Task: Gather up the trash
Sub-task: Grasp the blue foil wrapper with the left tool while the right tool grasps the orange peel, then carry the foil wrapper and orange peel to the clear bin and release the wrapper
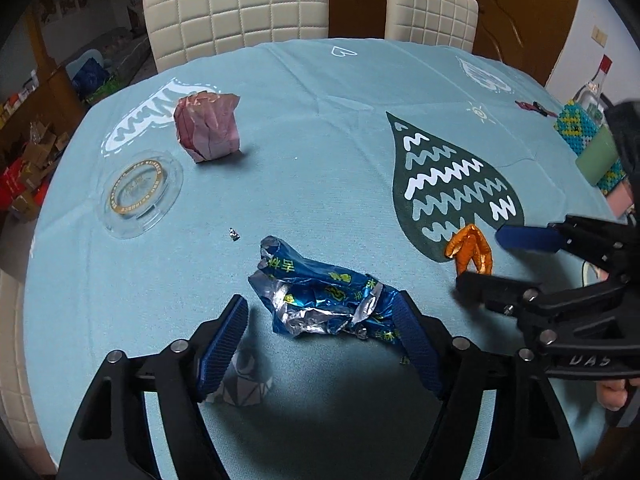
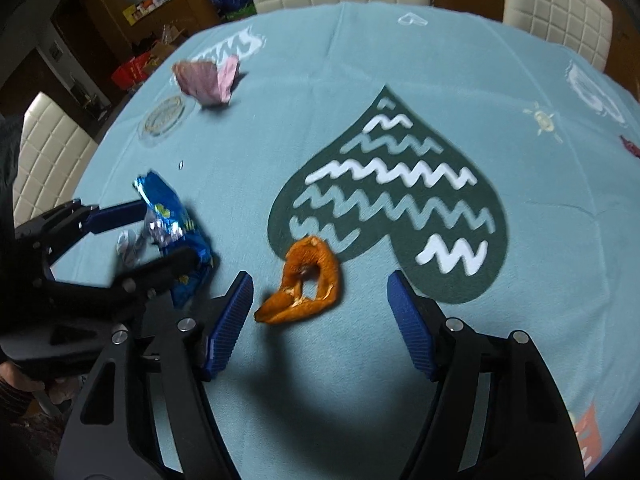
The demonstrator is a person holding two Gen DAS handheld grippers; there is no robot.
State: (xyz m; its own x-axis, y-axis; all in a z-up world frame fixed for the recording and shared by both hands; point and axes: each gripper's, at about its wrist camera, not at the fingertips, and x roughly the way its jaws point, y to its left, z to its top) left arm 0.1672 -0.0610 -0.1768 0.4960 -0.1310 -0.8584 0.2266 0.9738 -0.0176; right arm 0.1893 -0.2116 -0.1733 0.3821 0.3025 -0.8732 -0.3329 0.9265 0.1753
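Both tongs stand apart: left gripper [image 1: 322, 316] straddles the blue foil wrapper [image 1: 320, 296] at lower centre, right gripper [image 2: 320, 308] the orange peel [image 2: 306, 280]. Risk: slick foil slipping free on closure.

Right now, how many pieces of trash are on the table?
4: blue wrapper between the left tongs, orange peel before the right tongs, pink paper farther back, foil scrap. Others may be hidden.

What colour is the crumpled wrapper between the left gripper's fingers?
Blue with silver foil, the snack wrapper; clearest in left wrist view.
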